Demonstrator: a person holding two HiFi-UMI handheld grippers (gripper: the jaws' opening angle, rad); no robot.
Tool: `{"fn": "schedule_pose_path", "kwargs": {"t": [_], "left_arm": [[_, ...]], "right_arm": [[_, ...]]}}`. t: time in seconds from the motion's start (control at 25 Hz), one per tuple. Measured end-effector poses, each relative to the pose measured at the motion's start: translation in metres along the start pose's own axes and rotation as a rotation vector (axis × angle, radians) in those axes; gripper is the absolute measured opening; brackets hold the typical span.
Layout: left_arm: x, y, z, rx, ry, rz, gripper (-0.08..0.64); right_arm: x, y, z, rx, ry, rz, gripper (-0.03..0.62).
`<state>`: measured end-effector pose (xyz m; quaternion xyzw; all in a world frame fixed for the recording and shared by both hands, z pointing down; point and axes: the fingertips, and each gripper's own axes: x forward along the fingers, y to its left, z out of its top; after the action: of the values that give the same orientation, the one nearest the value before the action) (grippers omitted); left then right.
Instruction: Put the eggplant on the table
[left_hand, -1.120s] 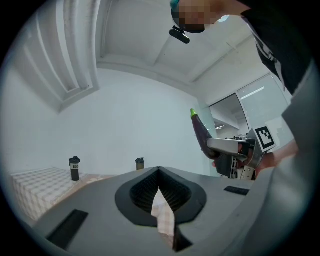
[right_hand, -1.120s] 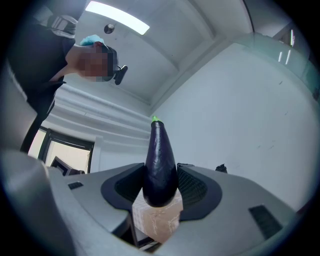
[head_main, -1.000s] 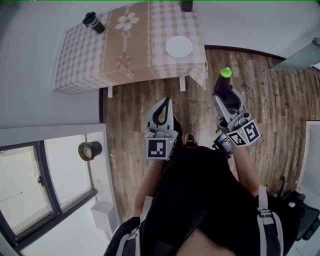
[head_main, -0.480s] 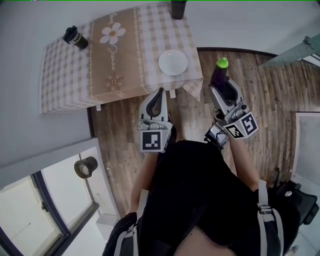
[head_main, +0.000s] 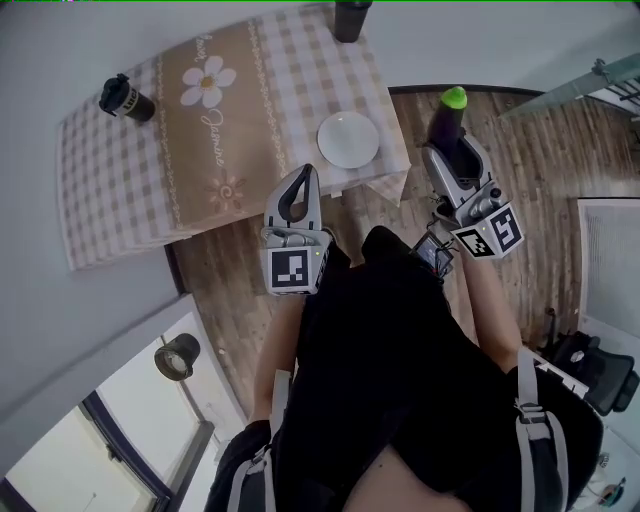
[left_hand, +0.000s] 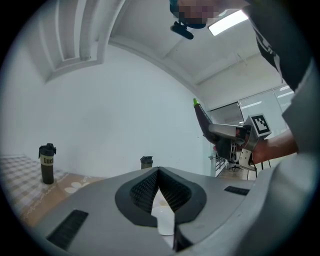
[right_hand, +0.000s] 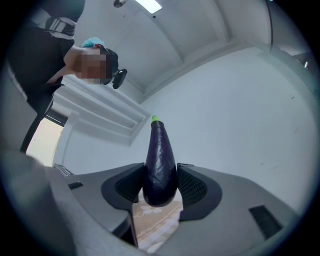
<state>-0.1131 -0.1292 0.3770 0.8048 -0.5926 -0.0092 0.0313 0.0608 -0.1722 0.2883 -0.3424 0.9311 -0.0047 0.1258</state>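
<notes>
A dark purple eggplant (head_main: 446, 118) with a green stem end stands up out of my right gripper (head_main: 455, 152), which is shut on its thick lower part. It hangs over the wood floor just right of the table's near corner. In the right gripper view the eggplant (right_hand: 160, 160) fills the gap between the pads of the right gripper (right_hand: 160, 189). My left gripper (head_main: 300, 180) is shut with nothing in it, at the table's (head_main: 120, 190) near edge below the white plate (head_main: 348, 139). From the left gripper (left_hand: 159, 172) the eggplant (left_hand: 200, 116) shows at the right.
The table carries a checked cloth with a beige flowered runner. On it stand a black bottle (head_main: 127, 98) at the far left and a dark cup (head_main: 350, 18) at the back. A window and a wall lamp (head_main: 177, 356) lie at the lower left.
Both grippers have travelled towards the table with the person. The left one now reaches its near edge. The eggplant stays gripped in the right gripper.
</notes>
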Motion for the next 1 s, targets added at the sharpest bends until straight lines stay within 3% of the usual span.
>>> {"fn": "schedule_pose_path", "kwargs": {"t": [0.36, 1.0], "left_arm": [[0.037, 0.019, -0.026, 0.017, 0.038, -0.057, 0.002], [0.072, 0.012, -0.039, 0.033, 0.071, -0.060, 0.002]], "right_arm": [[0.024, -0.038, -0.006, -0.045, -0.009, -0.047, 0.212], [0.056, -0.069, -0.025, -0.166, 0.053, 0.073, 0.212]]}}
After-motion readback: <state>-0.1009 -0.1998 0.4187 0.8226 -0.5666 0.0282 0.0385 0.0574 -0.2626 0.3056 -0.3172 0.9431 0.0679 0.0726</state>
